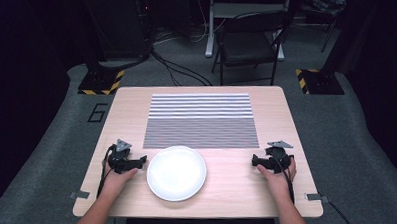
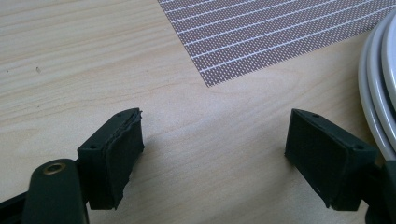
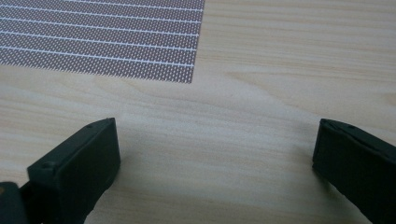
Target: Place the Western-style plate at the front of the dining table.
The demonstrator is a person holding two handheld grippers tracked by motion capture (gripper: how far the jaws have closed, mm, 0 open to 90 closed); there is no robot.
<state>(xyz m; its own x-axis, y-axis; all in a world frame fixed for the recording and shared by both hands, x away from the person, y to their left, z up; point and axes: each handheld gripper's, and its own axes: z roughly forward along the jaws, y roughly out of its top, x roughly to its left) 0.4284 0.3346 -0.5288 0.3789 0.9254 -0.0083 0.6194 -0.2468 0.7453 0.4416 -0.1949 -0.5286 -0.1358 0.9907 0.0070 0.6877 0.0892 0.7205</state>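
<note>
A round white plate [image 1: 176, 172] lies on the light wooden table [image 1: 126, 104] near its front edge, empty. Behind it lies a striped placemat [image 1: 201, 119], paler at the far half and darker at the near half. My left gripper [image 1: 140, 162] rests on the table just left of the plate, open, nothing between its jaws. In the left gripper view the plate's rim [image 2: 373, 79] runs down the right edge and the left gripper [image 2: 212, 156] hovers over bare wood. My right gripper [image 1: 255, 160] sits right of the plate, open over bare wood [image 3: 215, 154].
A dark folding chair [image 1: 249, 43] stands beyond the table's far edge. Black stands with yellow-striped bases [image 1: 101, 81] flank the table on grey carpet. Cables trail across the floor. Metal brackets [image 1: 78, 194] sit at the table's front corners.
</note>
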